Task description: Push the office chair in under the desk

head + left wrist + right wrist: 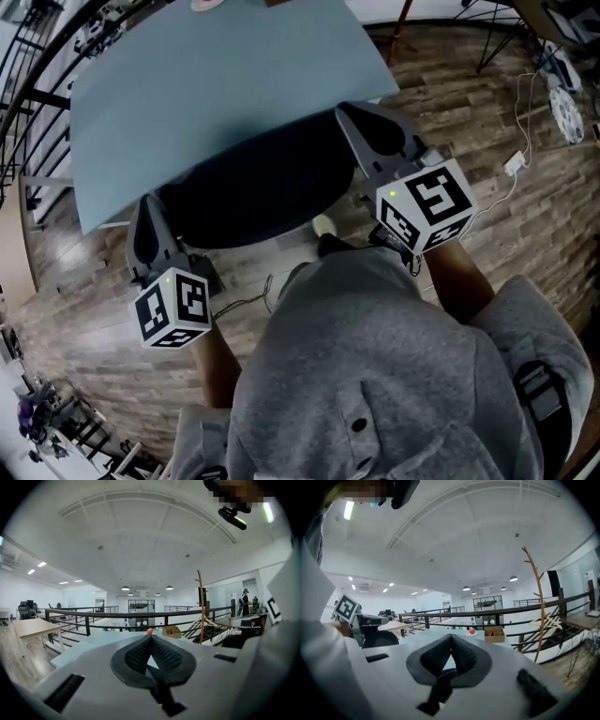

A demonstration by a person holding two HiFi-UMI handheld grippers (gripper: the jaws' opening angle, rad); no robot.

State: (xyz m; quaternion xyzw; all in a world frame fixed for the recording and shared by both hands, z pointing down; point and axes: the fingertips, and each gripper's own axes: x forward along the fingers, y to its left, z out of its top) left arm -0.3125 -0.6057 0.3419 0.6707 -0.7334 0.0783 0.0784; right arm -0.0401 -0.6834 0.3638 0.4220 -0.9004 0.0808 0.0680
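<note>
Left tongs (146,208) and right tongs (354,117), both closed empty, flank the office chair (253,192).

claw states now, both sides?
Left claw: closed, nothing between its jaws.
Right claw: closed, nothing between its jaws.

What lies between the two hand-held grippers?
In the head view, the black office chair, partly under the blue desk, lies between the left hand-held gripper and the right hand-held gripper.

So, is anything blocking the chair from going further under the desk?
Nothing visible. The chair already sits partly under the near edge of the desk. The space beneath the desk is hidden from here.
</note>
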